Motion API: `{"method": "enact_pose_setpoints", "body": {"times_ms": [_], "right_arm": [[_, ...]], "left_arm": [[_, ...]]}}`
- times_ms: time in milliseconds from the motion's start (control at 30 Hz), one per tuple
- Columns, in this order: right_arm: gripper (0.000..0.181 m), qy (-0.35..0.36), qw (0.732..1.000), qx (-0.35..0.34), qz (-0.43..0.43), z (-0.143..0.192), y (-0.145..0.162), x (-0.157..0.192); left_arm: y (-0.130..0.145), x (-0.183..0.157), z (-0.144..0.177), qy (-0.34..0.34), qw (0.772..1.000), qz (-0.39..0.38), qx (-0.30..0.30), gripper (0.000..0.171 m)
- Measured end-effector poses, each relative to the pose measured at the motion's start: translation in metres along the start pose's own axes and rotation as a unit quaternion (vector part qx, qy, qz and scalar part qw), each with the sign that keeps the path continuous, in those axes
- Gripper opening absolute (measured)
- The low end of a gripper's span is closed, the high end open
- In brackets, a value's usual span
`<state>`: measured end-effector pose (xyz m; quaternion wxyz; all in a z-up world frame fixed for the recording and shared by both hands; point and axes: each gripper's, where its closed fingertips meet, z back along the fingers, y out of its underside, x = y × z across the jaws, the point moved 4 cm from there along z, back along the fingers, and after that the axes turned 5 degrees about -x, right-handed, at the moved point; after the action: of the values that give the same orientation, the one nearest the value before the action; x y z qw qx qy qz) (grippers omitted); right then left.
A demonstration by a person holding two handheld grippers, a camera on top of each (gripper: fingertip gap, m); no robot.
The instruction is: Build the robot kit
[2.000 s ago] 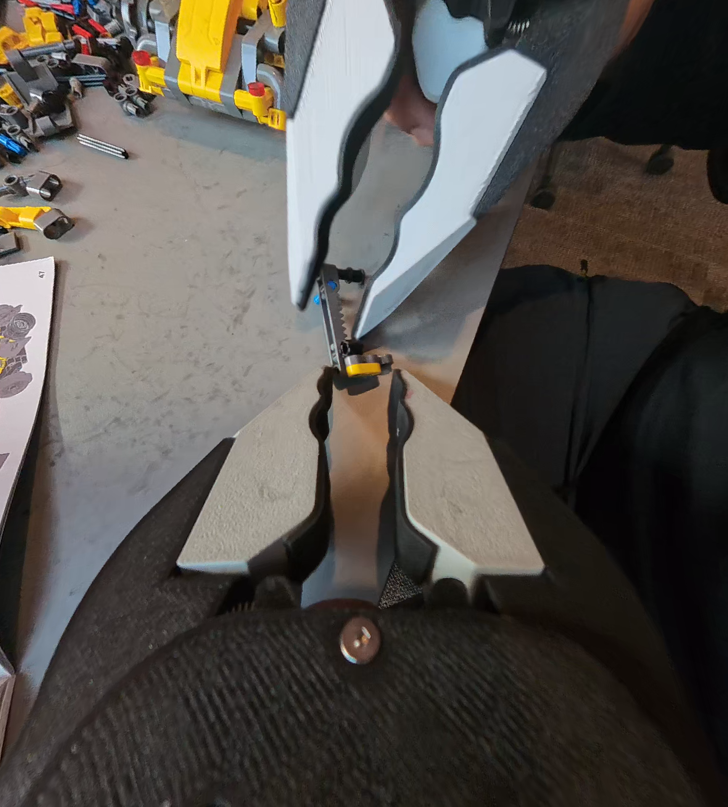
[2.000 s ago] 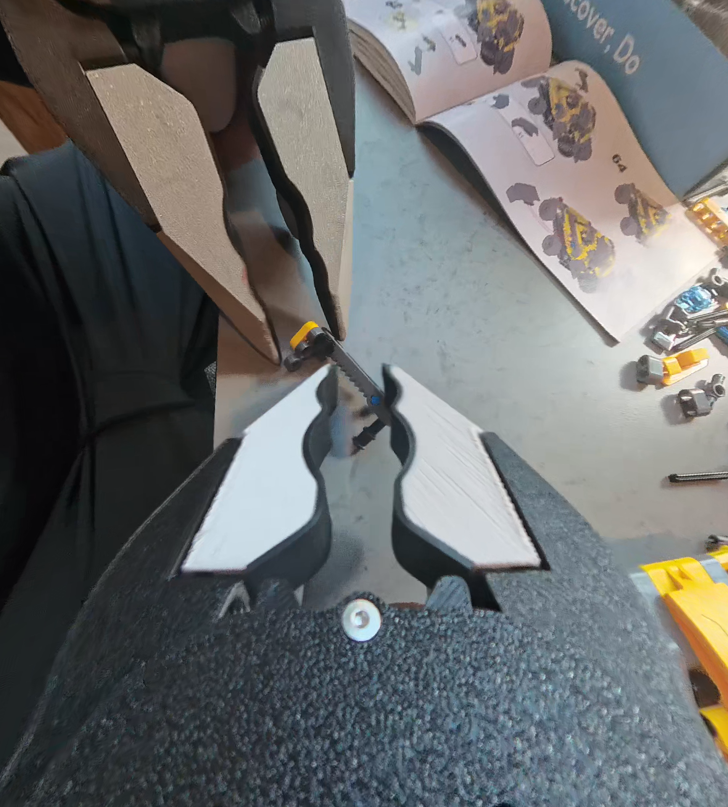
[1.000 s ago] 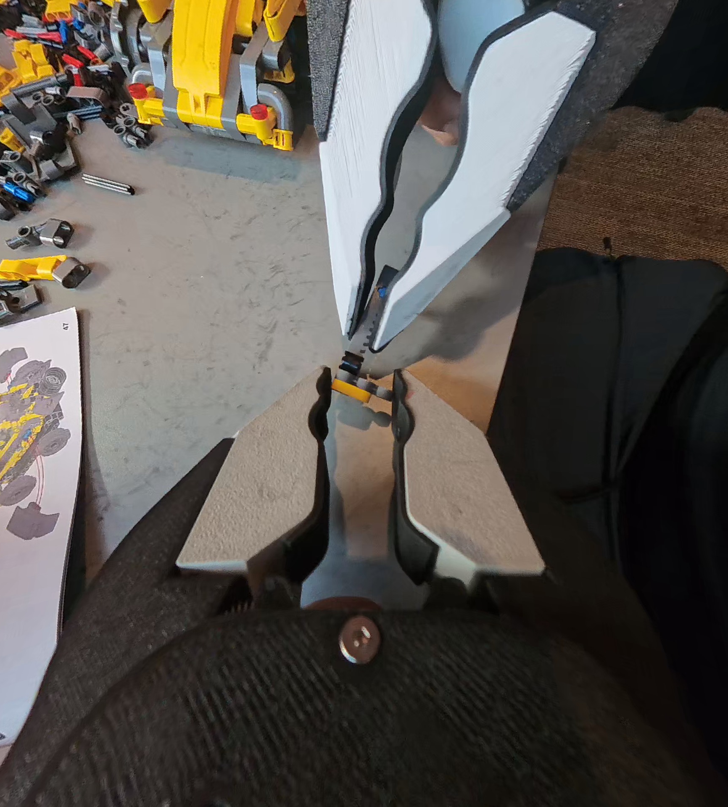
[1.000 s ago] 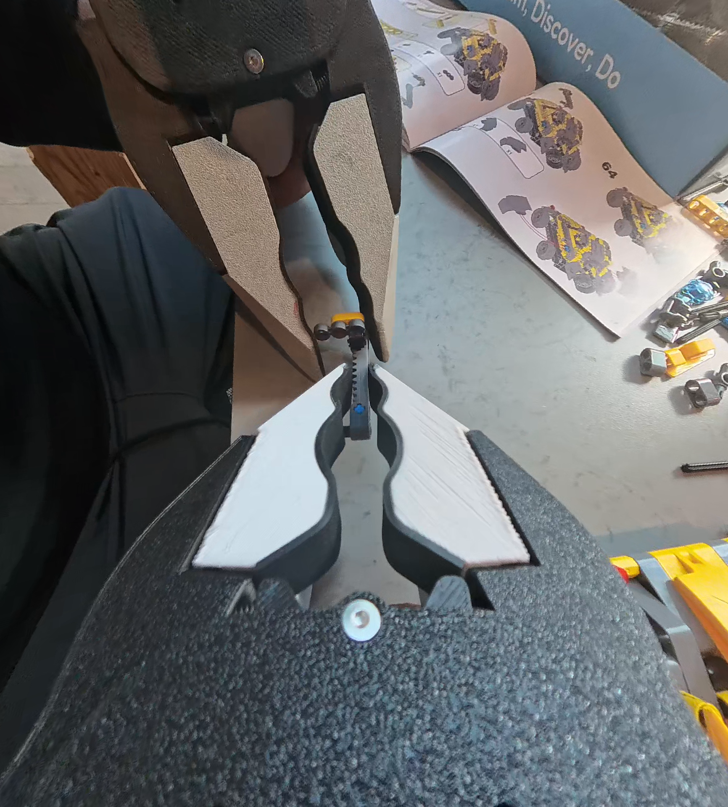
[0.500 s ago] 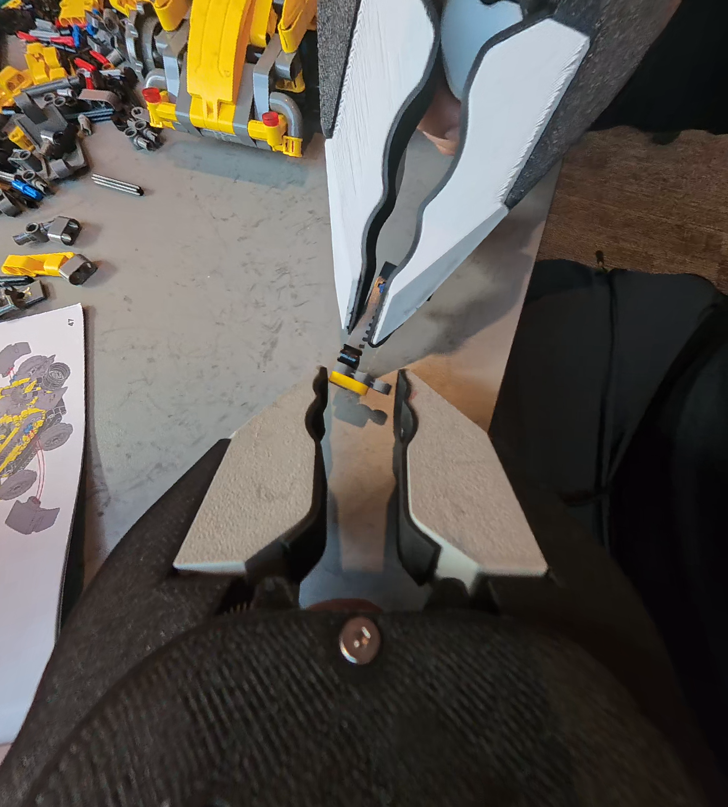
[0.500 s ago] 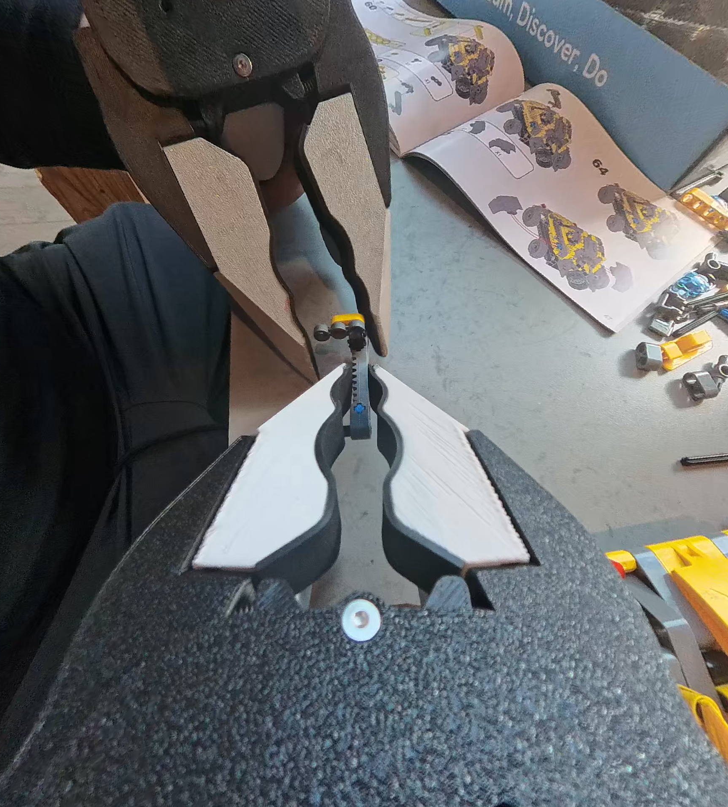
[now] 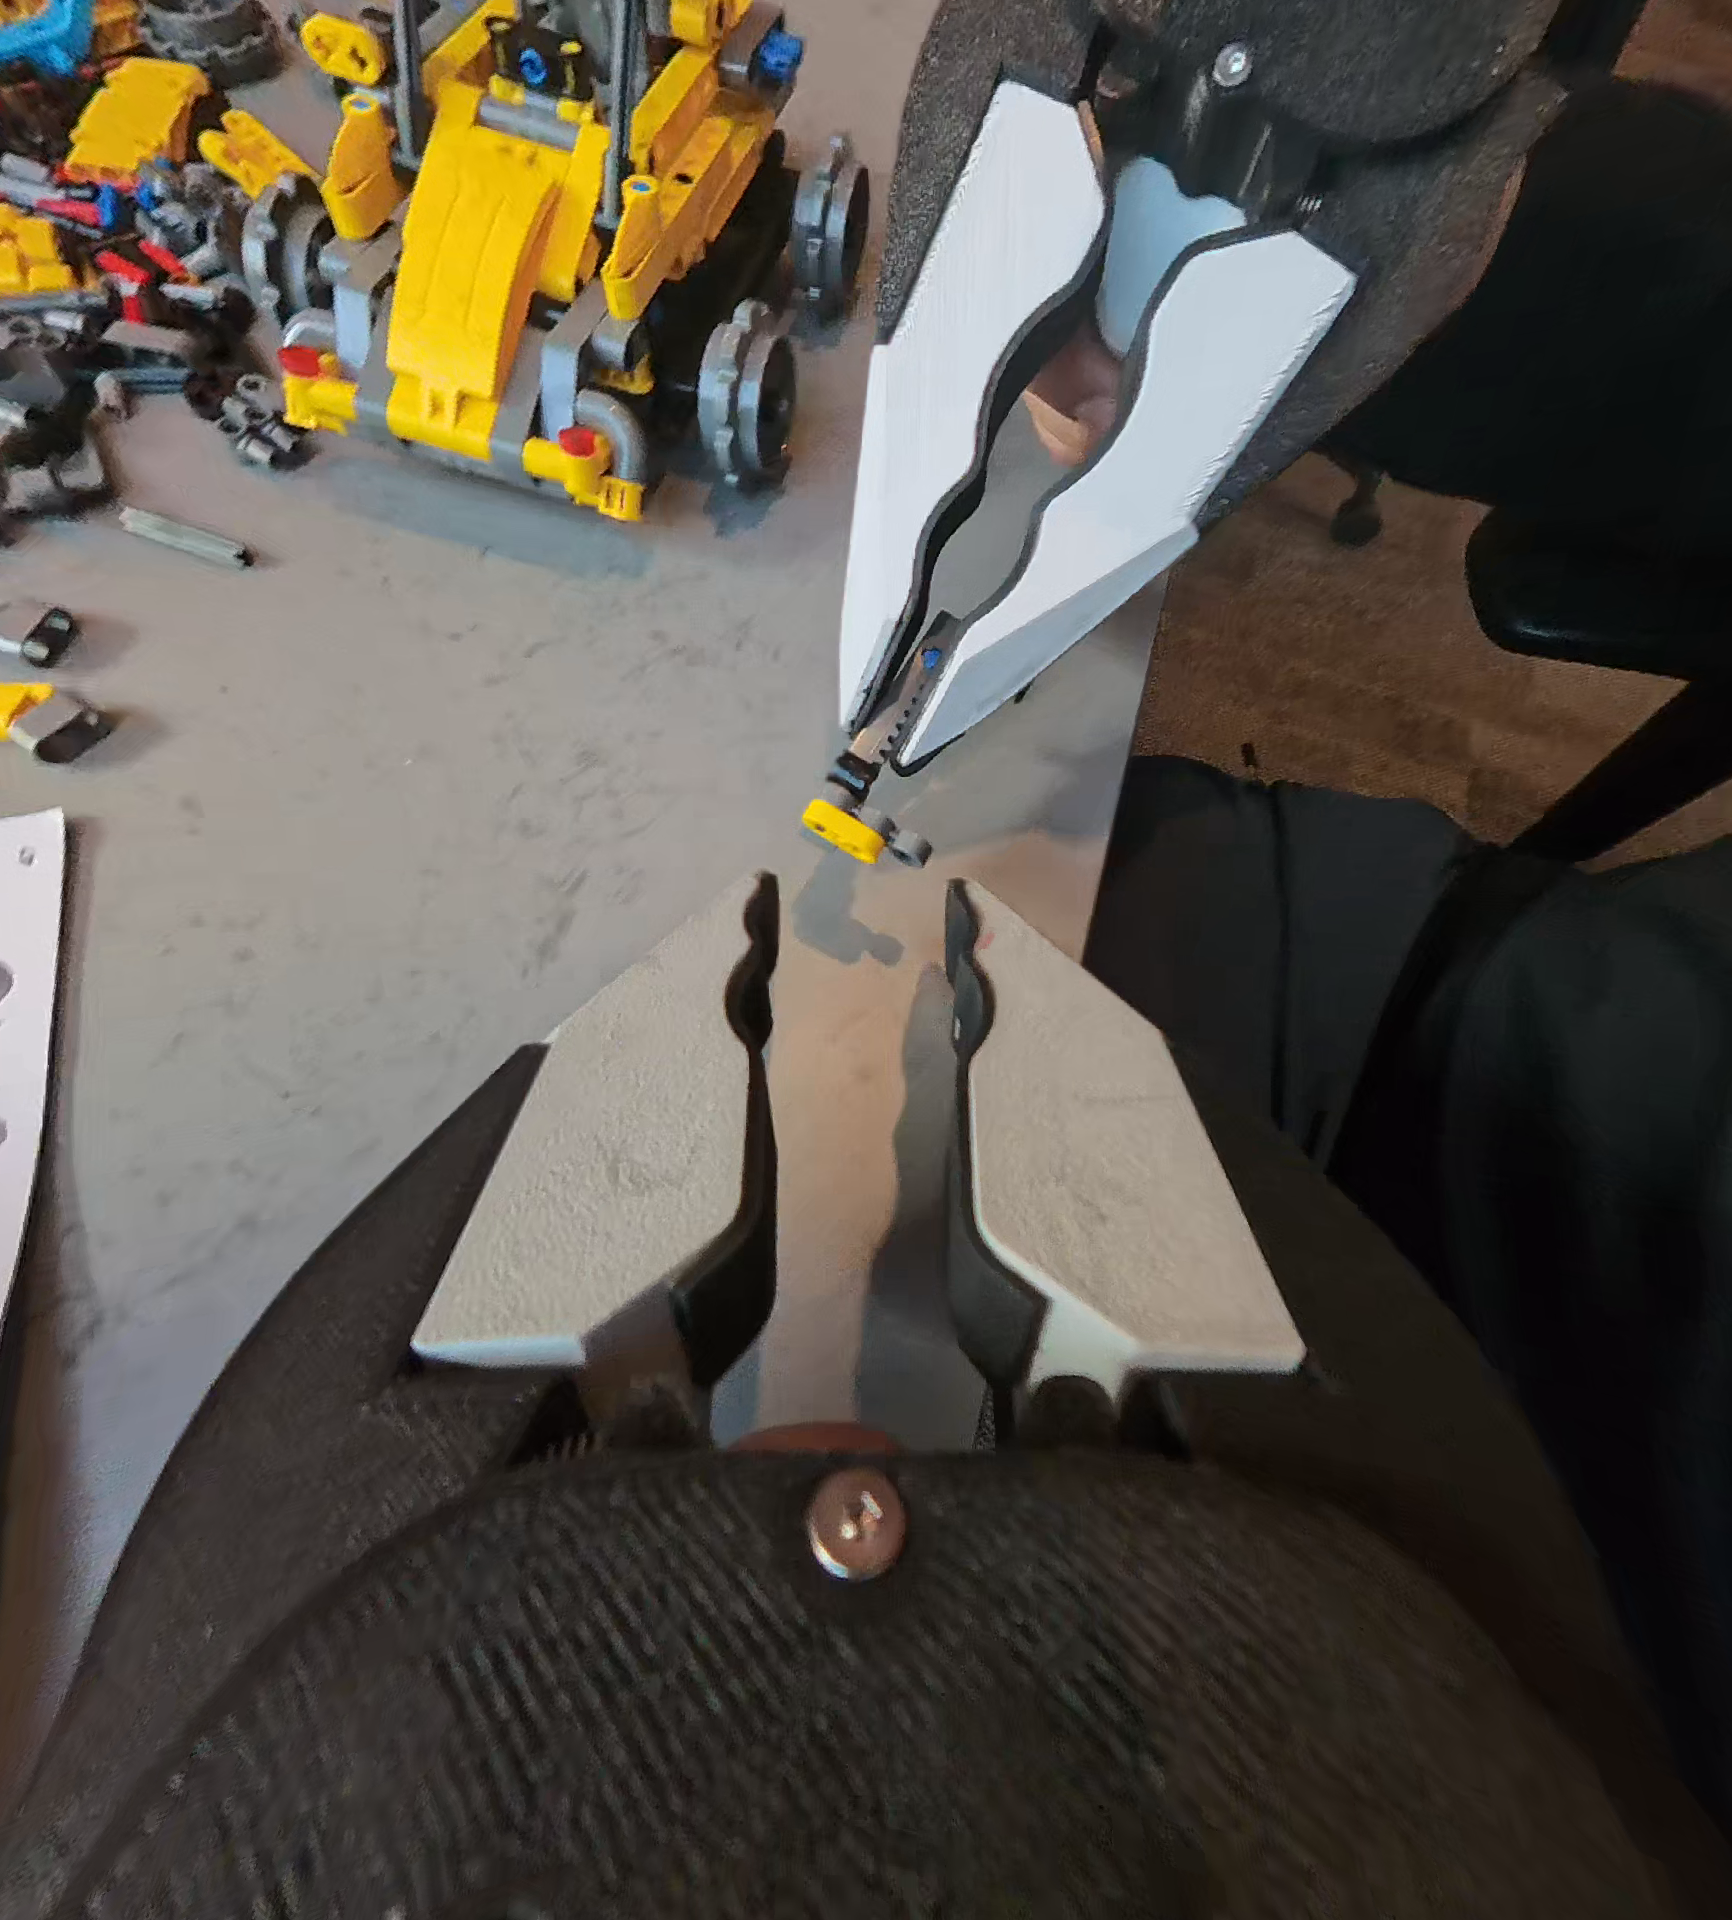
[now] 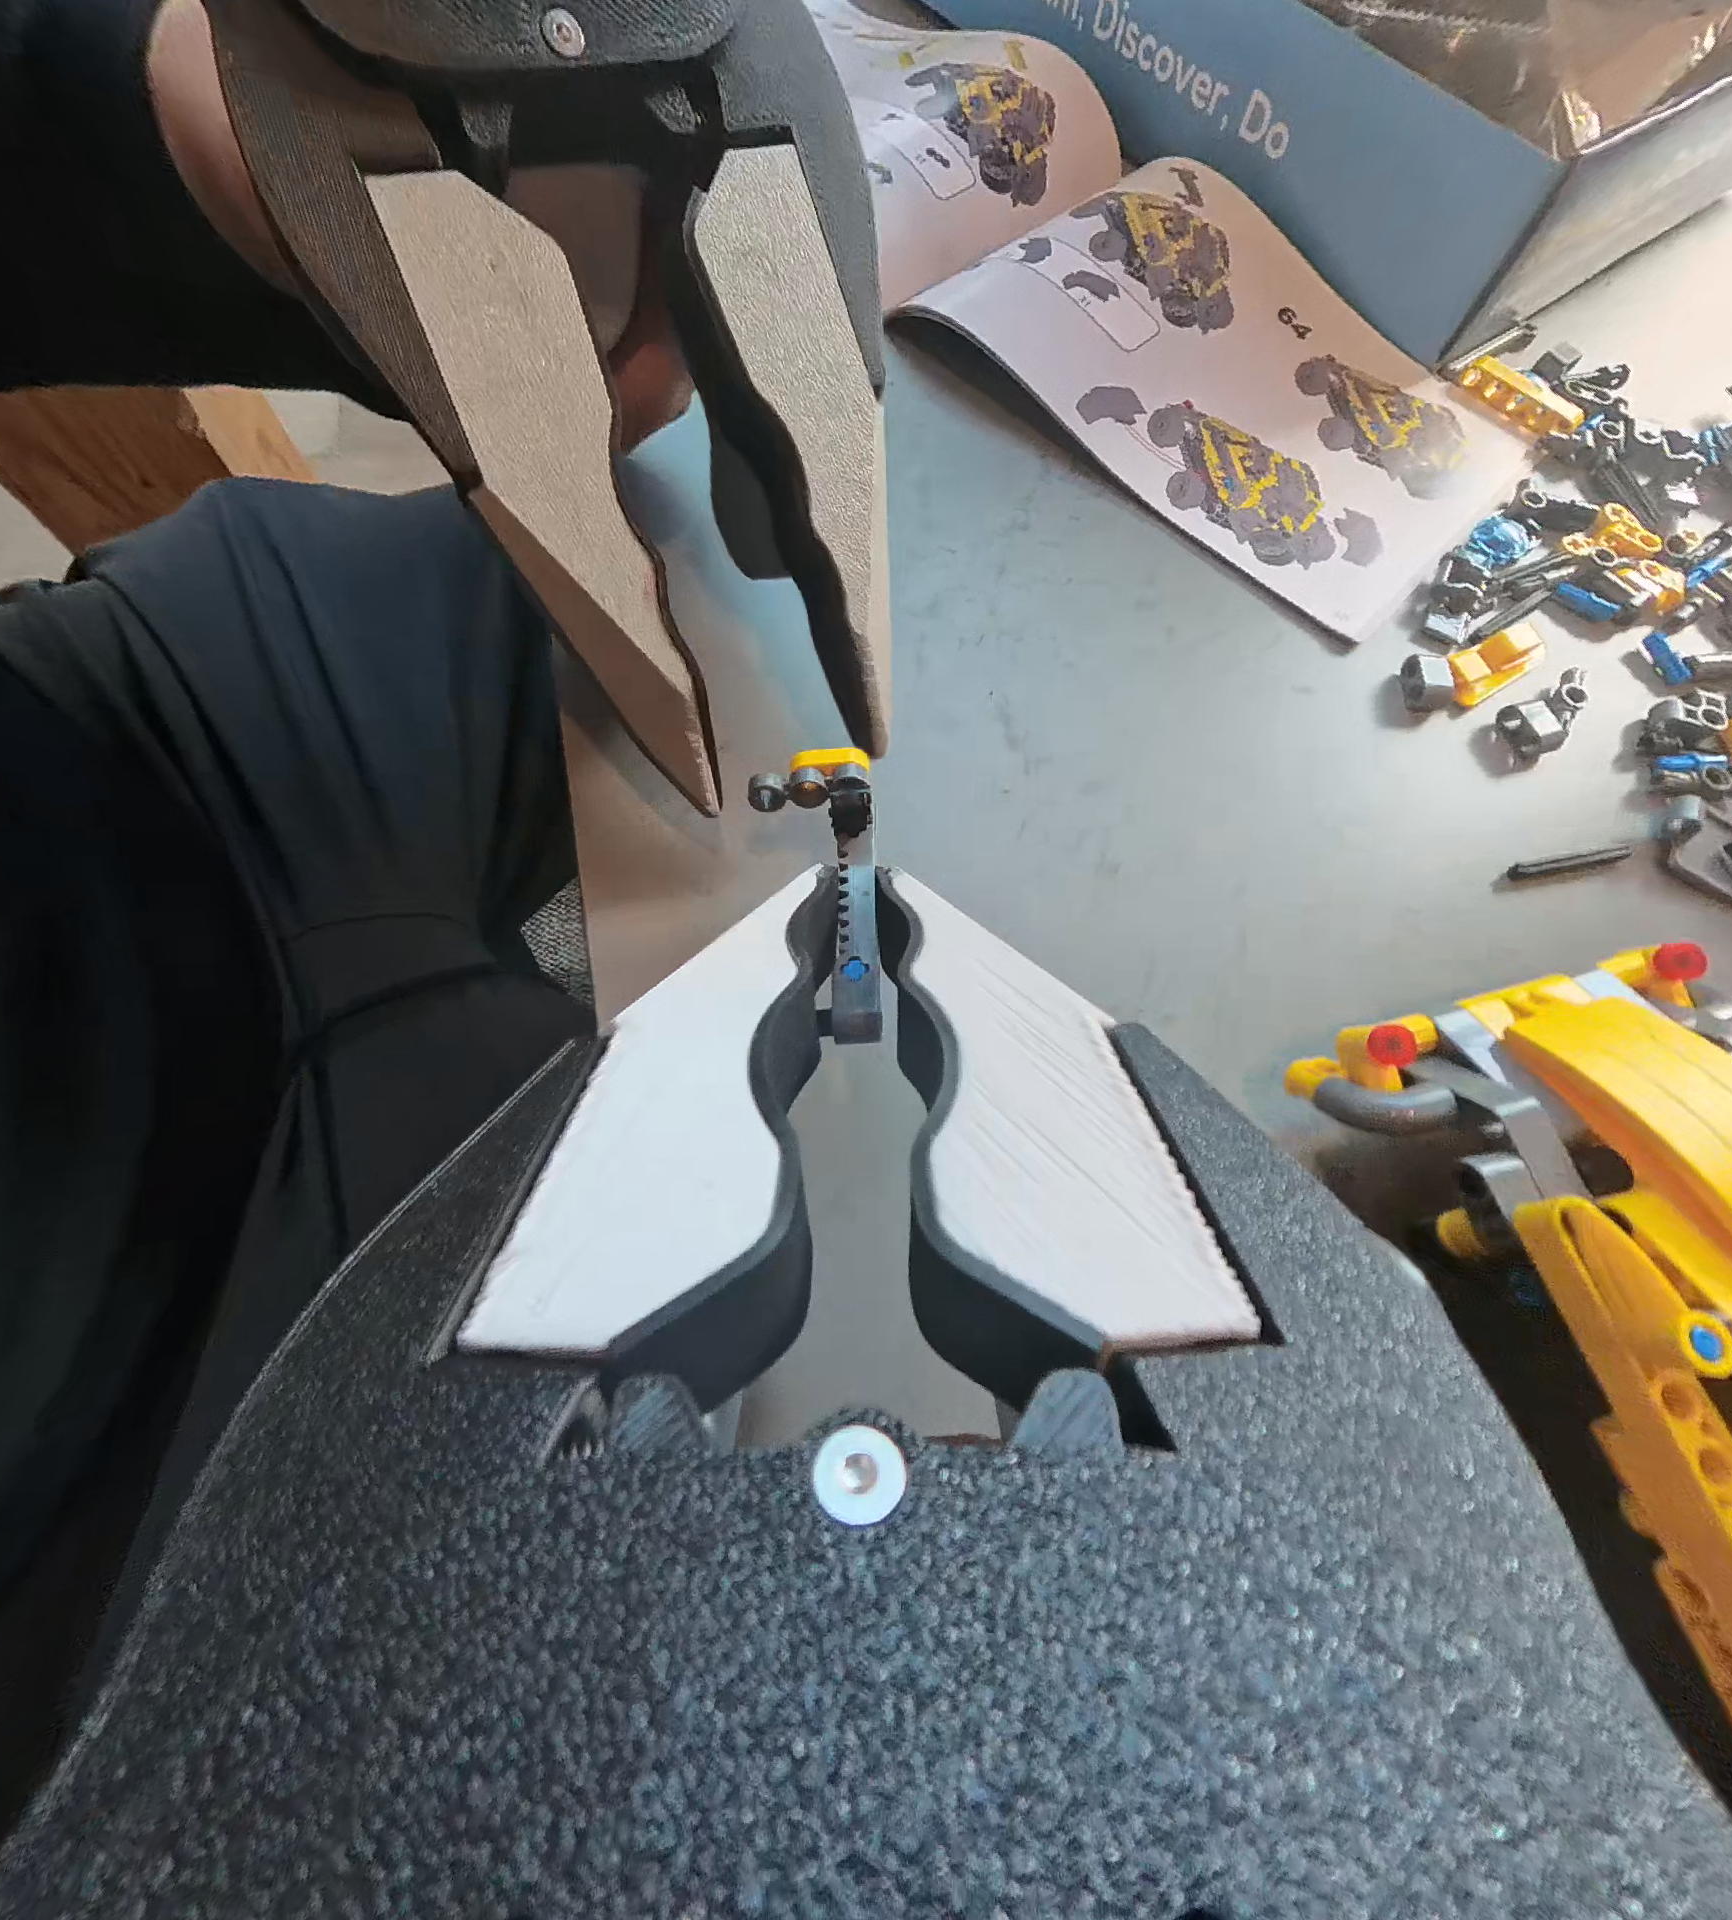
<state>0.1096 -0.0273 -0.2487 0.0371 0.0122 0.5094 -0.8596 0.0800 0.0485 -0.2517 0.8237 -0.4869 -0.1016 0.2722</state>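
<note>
My right gripper [image 8: 854,876] is shut on a dark toothed rack piece [image 8: 854,940] with a blue pin, held above the grey table [image 7: 405,831]. A small yellow and grey connector [image 8: 820,767] sits on the rack's far end. In the left wrist view the right gripper [image 7: 867,740] comes in from above with the rack [image 7: 909,691] and the connector [image 7: 846,828]. My left gripper [image 7: 859,888] is open and empty, its tips just short of the connector. In the right wrist view the left gripper [image 8: 789,771] stands on either side of the connector without gripping it.
A partly built yellow and grey vehicle model [image 7: 509,281] stands at the back; it shows at lower right in the right wrist view [image 8: 1651,1164]. Loose parts [image 8: 1651,623], an open instruction booklet [image 8: 1205,343] and a blue box [image 8: 1361,135] lie about. The table edge and a person's dark clothing [image 7: 1464,1143] are close by. The tips of both grippers are at nearly the same place.
My right gripper has shut on the rack, which was loose between its fingers two seconds ago. My left gripper has drawn back a little from the yellow connector and stands slightly wider.
</note>
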Motion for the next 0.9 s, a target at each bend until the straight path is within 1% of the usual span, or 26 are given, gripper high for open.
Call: {"method": "enact_pose_setpoints", "body": {"times_ms": [133,200,333,367,400,433,567,667,800,900], "right_arm": [[0.004,-0.008,1.000,-0.007,-0.008,0.013,0.001,0.002],[0.004,-0.011,1.000,-0.010,-0.004,0.019,0.000,0.004],[0.005,-0.011,1.000,-0.016,-0.006,0.031,0.005,0.006],[0.009,-0.010,1.000,-0.018,-0.008,0.035,0.007,0.006],[0.023,-0.004,1.000,-0.018,-0.008,0.040,0.010,0.006],[0.031,0.003,1.000,-0.020,-0.008,0.046,0.013,0.005],[0.033,0.024,0.999,-0.035,-0.022,0.068,0.026,0.005],[0.033,0.049,0.998,-0.026,-0.006,0.069,0.034,0.007],[0.035,0.083,0.996,-0.014,0.043,0.062,0.032,0.005],[0.035,0.082,0.995,0.004,0.055,0.055,0.035,0.005]], "left_arm": [[-0.010,-0.009,-0.016,0.024,0.999,-0.038,-0.001,0.031],[-0.014,-0.013,-0.023,0.037,0.998,-0.047,-0.004,0.024],[-0.019,-0.020,-0.031,0.043,0.997,-0.068,-0.008,0.024],[-0.020,-0.020,-0.033,0.040,0.997,-0.069,-0.009,0.023],[-0.020,-0.018,-0.034,0.028,0.997,-0.070,-0.005,0.023],[-0.019,-0.016,-0.036,0.016,0.997,-0.069,0.002,0.023],[-0.017,-0.014,-0.035,-0.005,0.997,-0.072,0.006,0.023],[-0.015,-0.013,-0.036,-0.019,0.997,-0.067,0.017,0.023],[-0.011,-0.006,-0.039,-0.045,0.997,-0.051,0.039,0.023],[-0.010,-0.003,-0.038,-0.048,0.998,-0.034,0.040,0.023]]}}
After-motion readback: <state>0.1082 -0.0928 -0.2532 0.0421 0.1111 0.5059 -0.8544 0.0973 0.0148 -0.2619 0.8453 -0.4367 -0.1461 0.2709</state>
